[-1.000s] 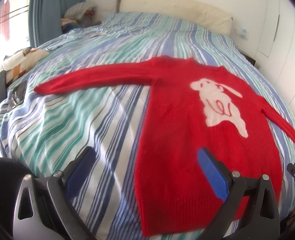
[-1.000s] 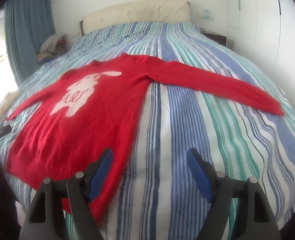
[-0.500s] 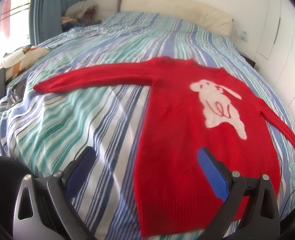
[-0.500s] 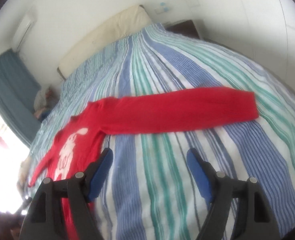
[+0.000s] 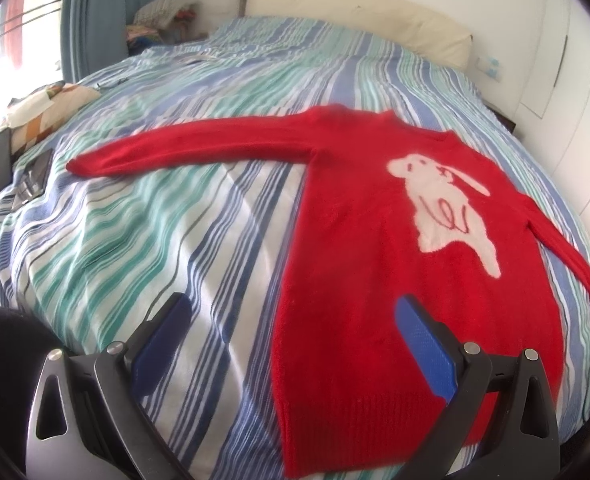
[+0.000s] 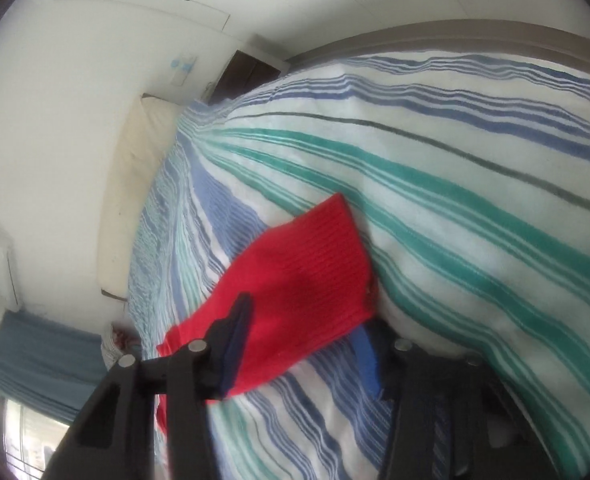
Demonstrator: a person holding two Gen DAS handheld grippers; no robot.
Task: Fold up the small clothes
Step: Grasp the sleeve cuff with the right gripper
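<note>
A red knit sweater point(image 5: 375, 248) with a white rabbit motif point(image 5: 443, 208) lies flat on the striped bedspread point(image 5: 155, 240), both sleeves spread out. My left gripper point(image 5: 291, 332) is open and empty, hovering over the sweater's left lower hem. In the right wrist view the cuff end of the right sleeve point(image 6: 303, 280) lies between the fingers of my right gripper point(image 6: 303, 344). Its jaws stand apart on either side of the sleeve, low against the bedspread point(image 6: 455, 208). The view is rolled sideways.
A cream headboard point(image 5: 355, 12) stands at the bed's far end. A patterned cushion point(image 5: 43, 108) and dark flat items point(image 5: 31, 176) lie on the bed's left edge. Blue curtains point(image 5: 95, 12) hang at far left. White wardrobe doors point(image 5: 575, 80) line the right.
My right gripper has swung out to the right sleeve's end, rolled sideways and dropped down around the cuff. My left gripper has barely moved.
</note>
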